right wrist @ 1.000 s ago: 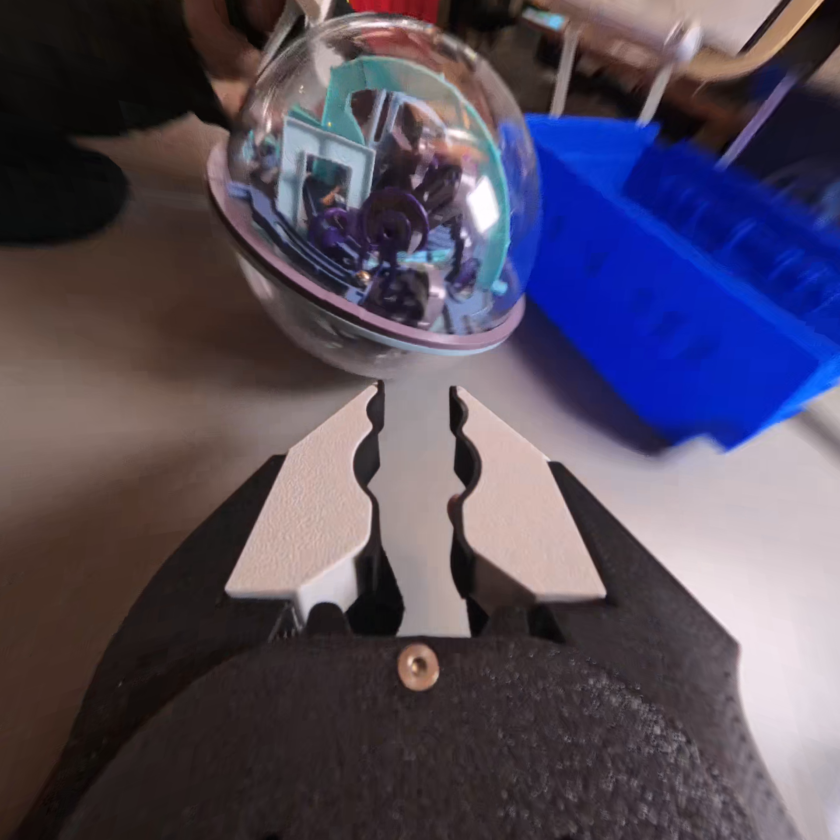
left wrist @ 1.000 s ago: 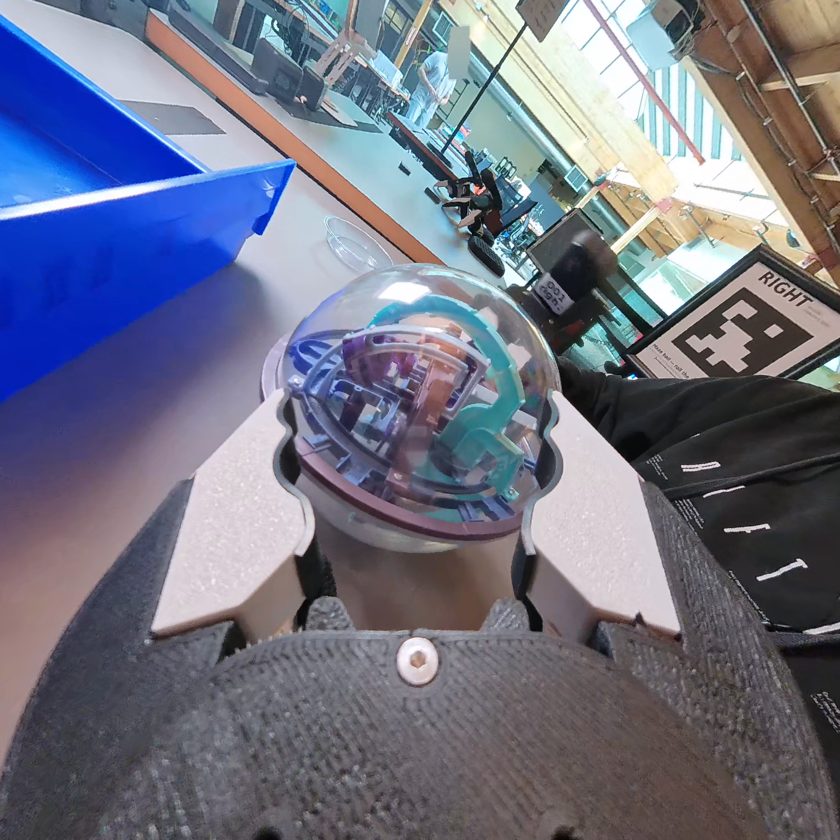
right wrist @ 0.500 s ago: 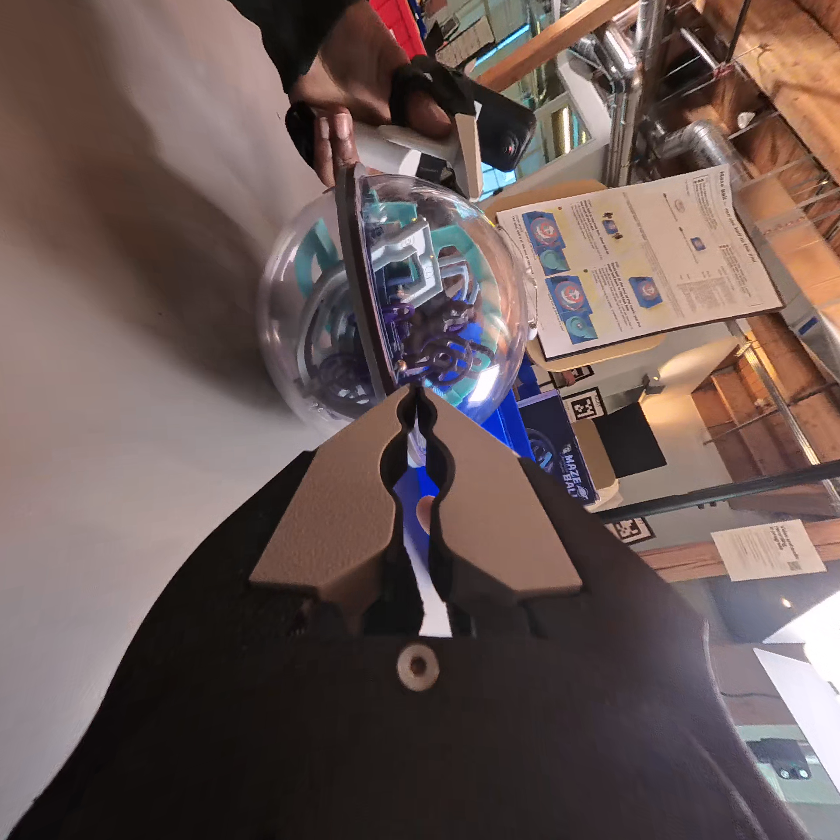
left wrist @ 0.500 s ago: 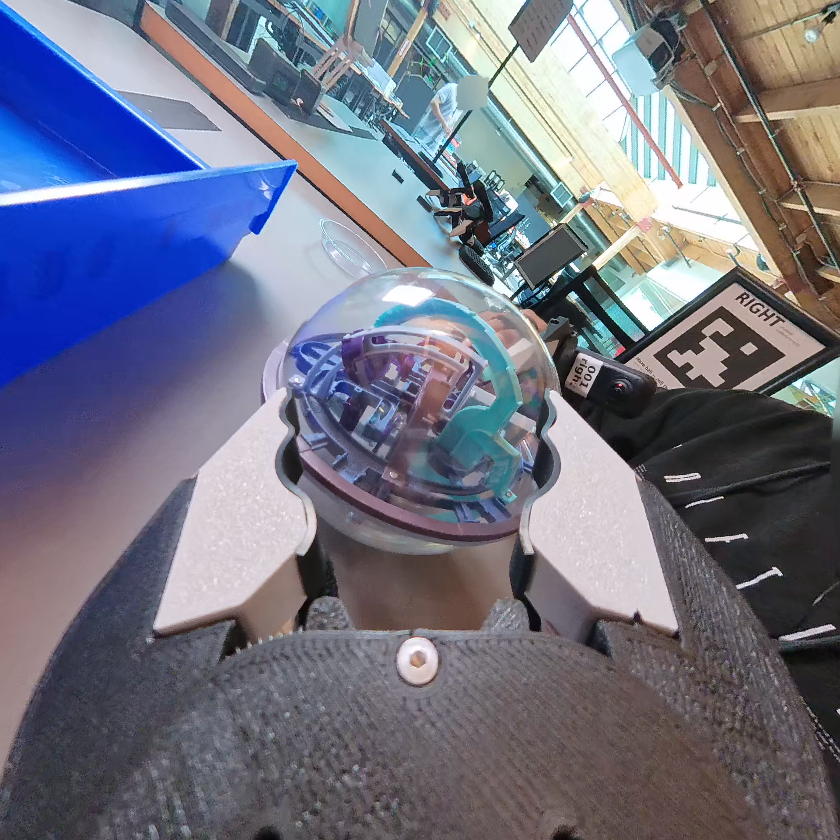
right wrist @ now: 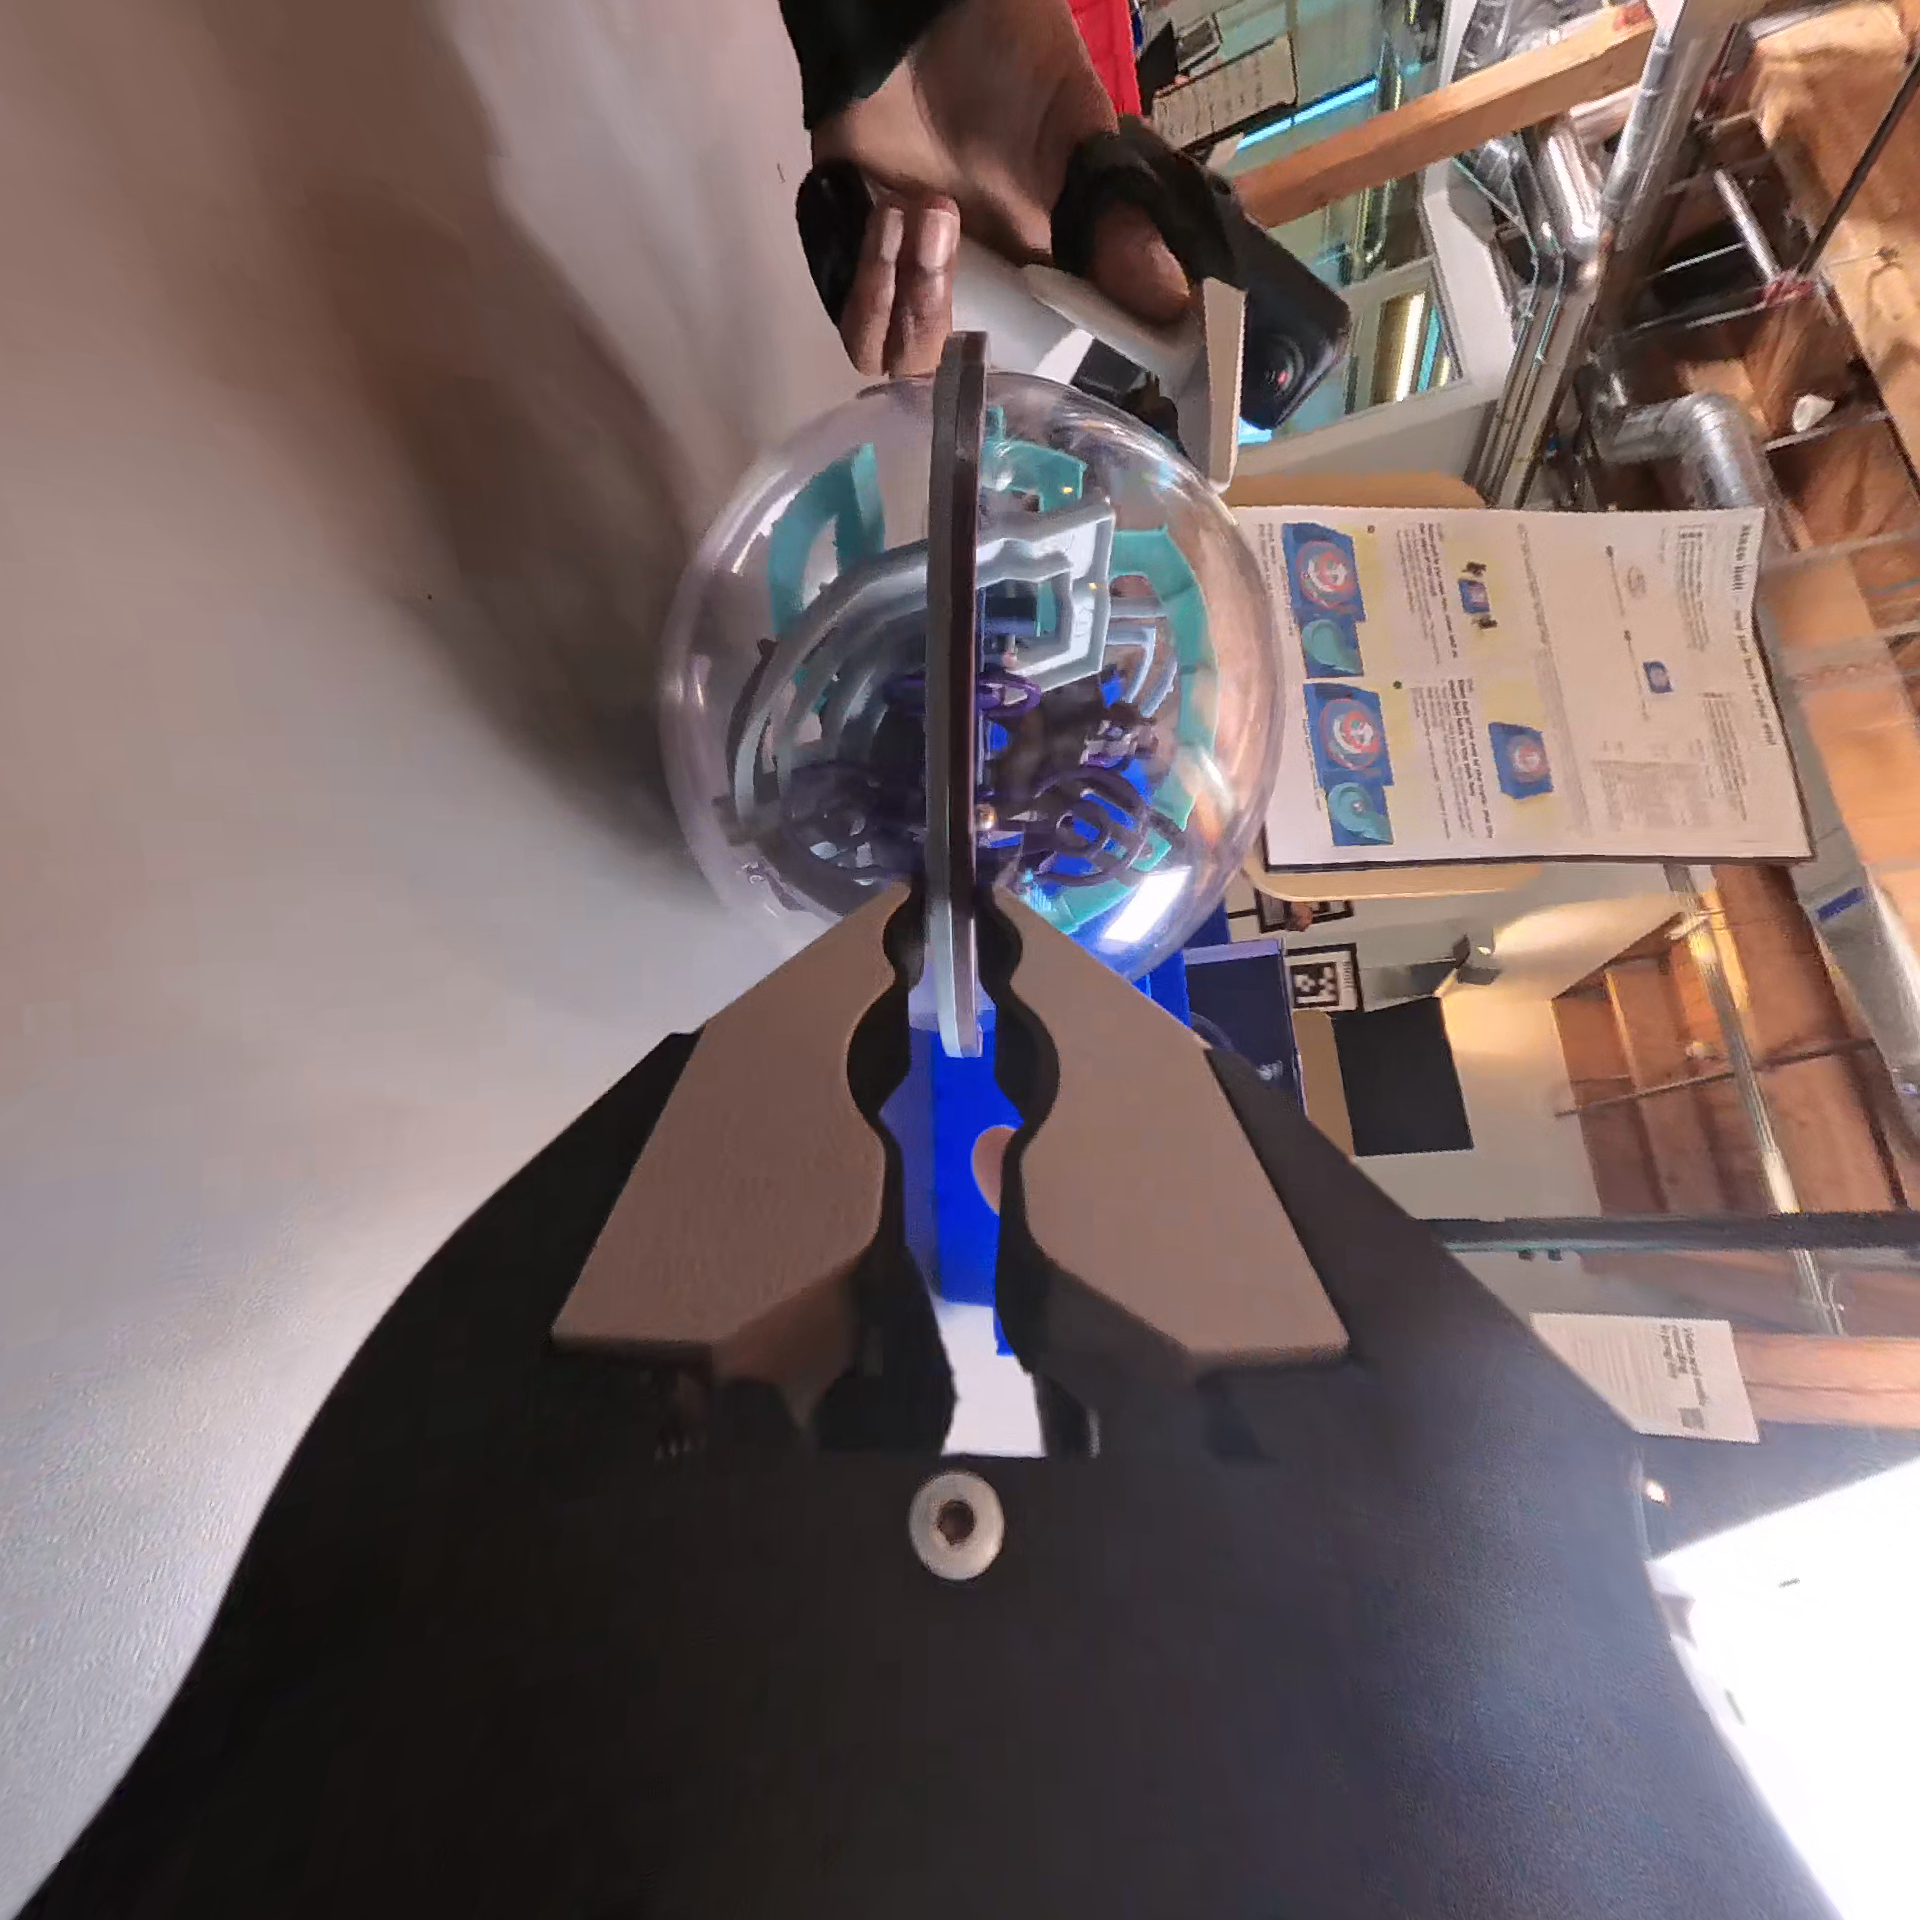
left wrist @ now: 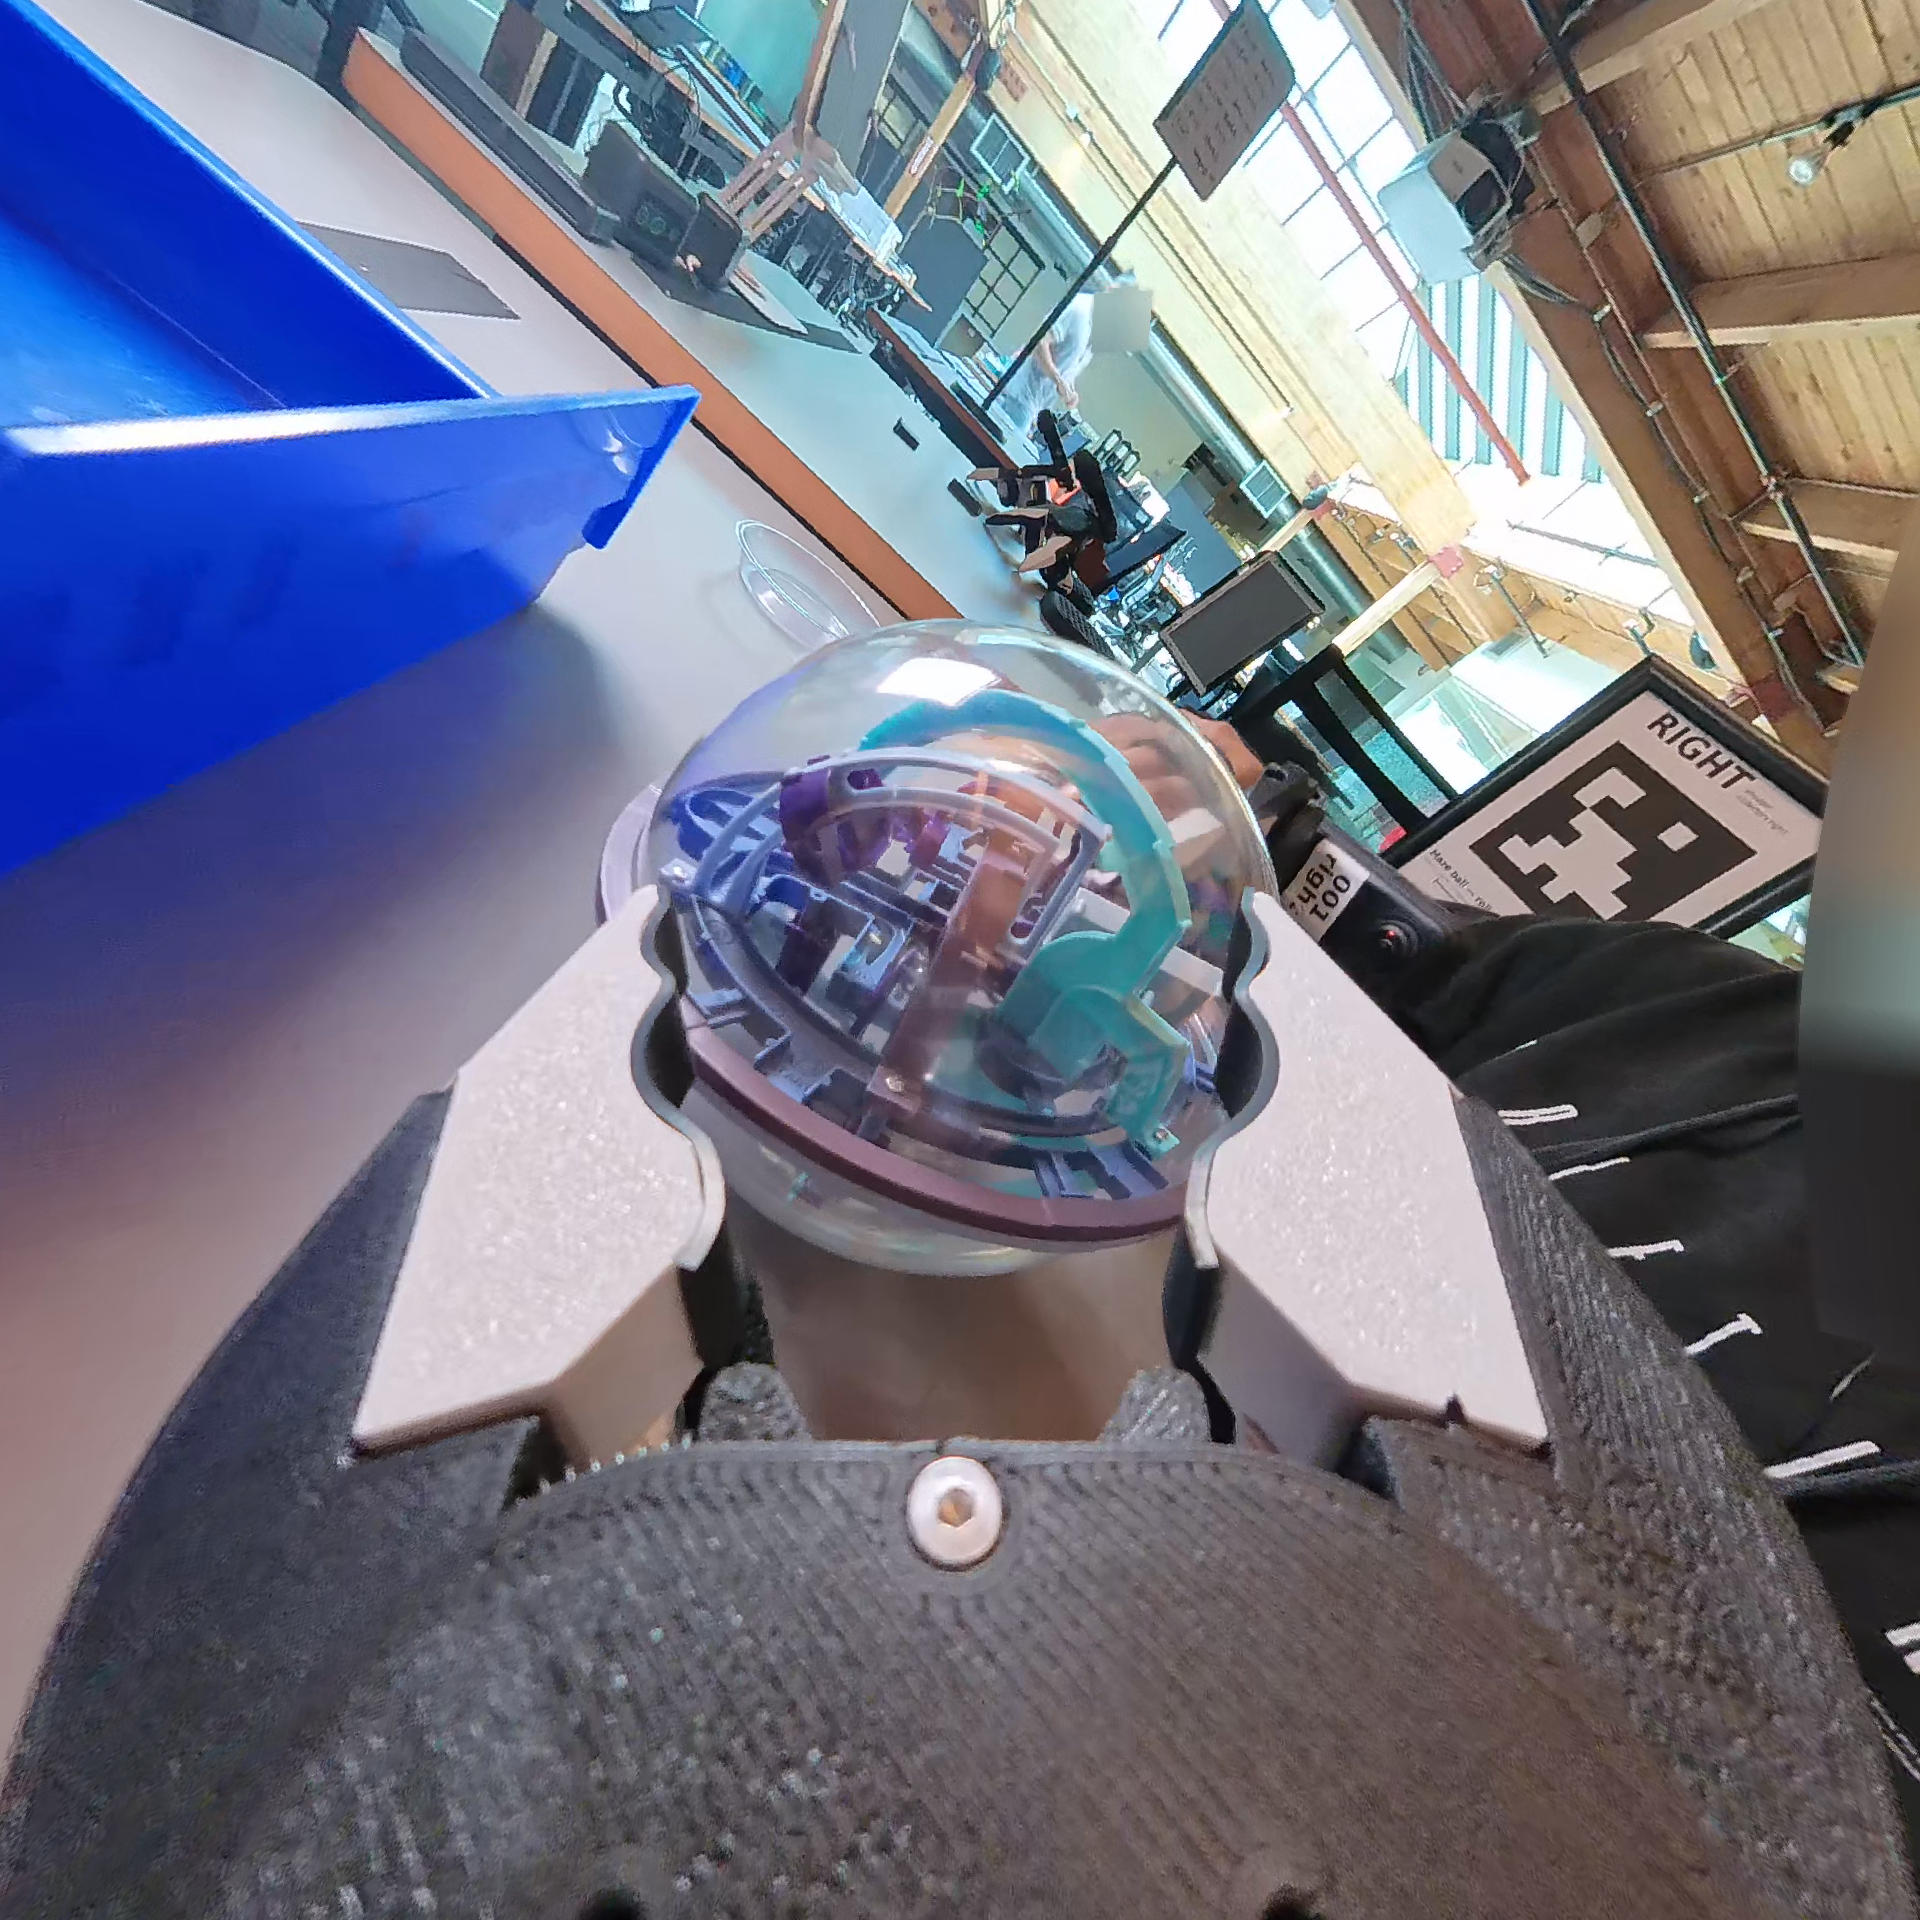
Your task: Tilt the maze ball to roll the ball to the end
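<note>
The maze ball [left wrist: 951, 951], a clear sphere packed with teal, purple and grey tracks, is seen at the centre of the left wrist view, clamped between the two pale fingers [left wrist: 582, 1174] of the left gripper [left wrist: 951, 1023]. The fingers are spread wide, and their notched inner edges are pressed against the sphere on both sides, just above its dark equatorial ring. The ball is held clear of the grey table [left wrist: 260, 1039], which fills the left of the frame.

In the right wrist view the ball [right wrist: 971, 665] is found just above centre, with its dark ring [right wrist: 954, 675] turned edge-on and running vertically. The right gripper [right wrist: 954, 935] is closed on the lower rim of that ring: its tan fingers [right wrist: 758, 1132] are drawn nearly together, and the thin flange is pinched between their tips. At the top of this frame a person's hand [right wrist: 987, 177] is seen gripping the handle of the left gripper [right wrist: 1101, 312].

A blue bin [left wrist: 260, 499] occupies the upper left of the left wrist view, well apart from the ball, with a clear shallow dish [left wrist: 795, 582] lying on the table beyond it. A framed black-and-white marker sign [left wrist: 1621, 831] is seen at the right edge. In the right wrist view an illustrated instruction sheet [right wrist: 1527, 686] is seen at the right of the frame, behind the ball.
</note>
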Available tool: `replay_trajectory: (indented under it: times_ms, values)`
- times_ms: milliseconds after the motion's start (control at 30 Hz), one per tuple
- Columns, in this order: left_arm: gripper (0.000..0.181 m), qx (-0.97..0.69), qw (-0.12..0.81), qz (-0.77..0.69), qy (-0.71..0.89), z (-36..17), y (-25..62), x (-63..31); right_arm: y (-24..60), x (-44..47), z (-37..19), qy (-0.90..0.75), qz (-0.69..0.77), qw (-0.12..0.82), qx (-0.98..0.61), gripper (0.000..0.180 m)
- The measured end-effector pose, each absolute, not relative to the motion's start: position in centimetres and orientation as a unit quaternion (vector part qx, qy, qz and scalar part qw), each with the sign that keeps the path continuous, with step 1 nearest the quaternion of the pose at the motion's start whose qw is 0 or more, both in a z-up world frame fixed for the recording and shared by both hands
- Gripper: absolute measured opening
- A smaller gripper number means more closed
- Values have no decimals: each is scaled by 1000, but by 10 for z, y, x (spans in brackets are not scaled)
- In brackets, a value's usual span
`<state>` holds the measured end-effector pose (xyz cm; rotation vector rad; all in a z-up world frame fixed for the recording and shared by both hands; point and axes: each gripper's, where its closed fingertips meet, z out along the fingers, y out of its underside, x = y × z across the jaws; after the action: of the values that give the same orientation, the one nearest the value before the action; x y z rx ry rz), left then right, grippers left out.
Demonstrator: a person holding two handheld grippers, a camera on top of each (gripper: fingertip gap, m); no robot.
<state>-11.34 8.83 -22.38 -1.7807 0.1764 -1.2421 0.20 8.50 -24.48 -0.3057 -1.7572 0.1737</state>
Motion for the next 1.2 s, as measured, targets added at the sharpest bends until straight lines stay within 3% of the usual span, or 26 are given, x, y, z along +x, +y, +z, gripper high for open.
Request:
replay_trajectory:
  times_ms: [367, 433, 633, 900, 1200]
  values:
    - [105, -720, 535, -428, 113, -198, 70, -120, 65, -4, -233, -782, 106, 577, -211, 6]
    - [93, -725, 566, -361, 155, -187, 57, -115, 63, -6, -233, -783, 96, 576, -215, 6]
    - [33, -692, 615, -171, 337, -173, 7, -67, 53, -5, -224, -789, 105, 549, -256, 6]
    - [13, -685, 576, 25, 445, -199, 2, -48, 37, -7, -213, -796, 119, 521, -286, 6]
    - [8, -678, 568, 34, 465, -204, 1, -53, 21, -13, -206, -791, 144, 519, -291, 6]
